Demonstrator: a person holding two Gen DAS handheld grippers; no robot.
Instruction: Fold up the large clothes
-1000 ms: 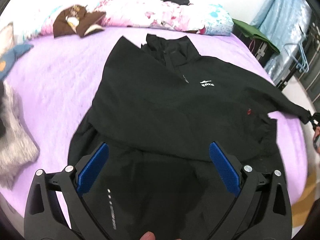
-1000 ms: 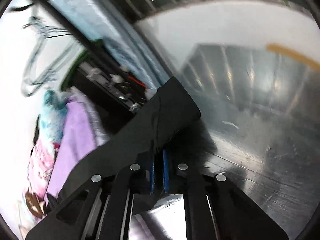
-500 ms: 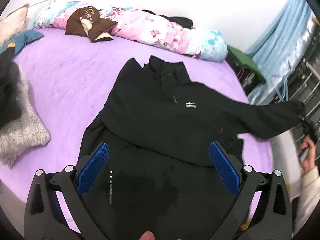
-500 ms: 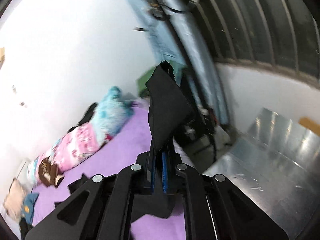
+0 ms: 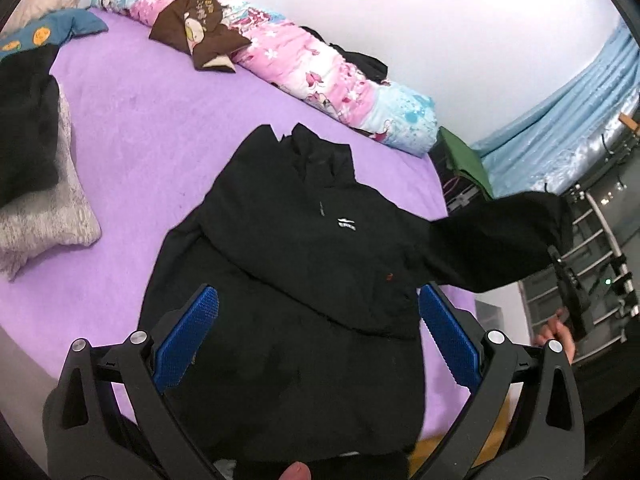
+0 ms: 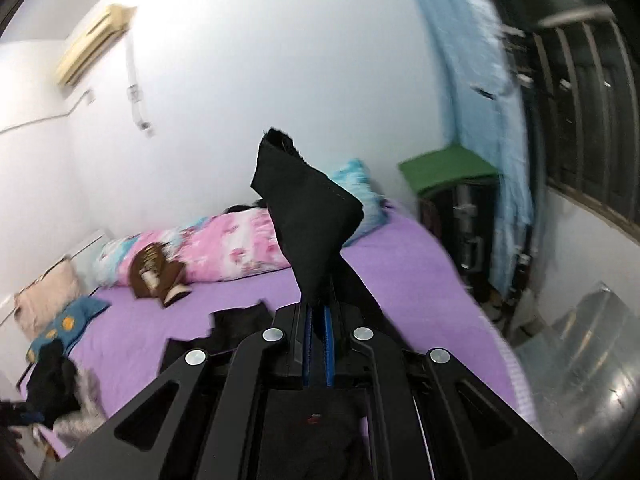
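Note:
A black jacket with a small white chest logo lies face up on the purple bed. My left gripper is open and empty, hovering over the jacket's lower half. My right gripper is shut on the cuff of the jacket's sleeve and holds it up in the air. In the left wrist view that sleeve stretches off the bed's right side, with the right gripper at its end.
A pink and blue rolled quilt with a brown garment lies along the wall. Grey and black clothes are heaped at the bed's left. A green-topped stand, blue curtain and metal window bars stand right of the bed.
My right gripper has lifted the sleeve cuff up off the bed's right edge and swung it toward the bed. My left gripper has risen and pulled back, staying open.

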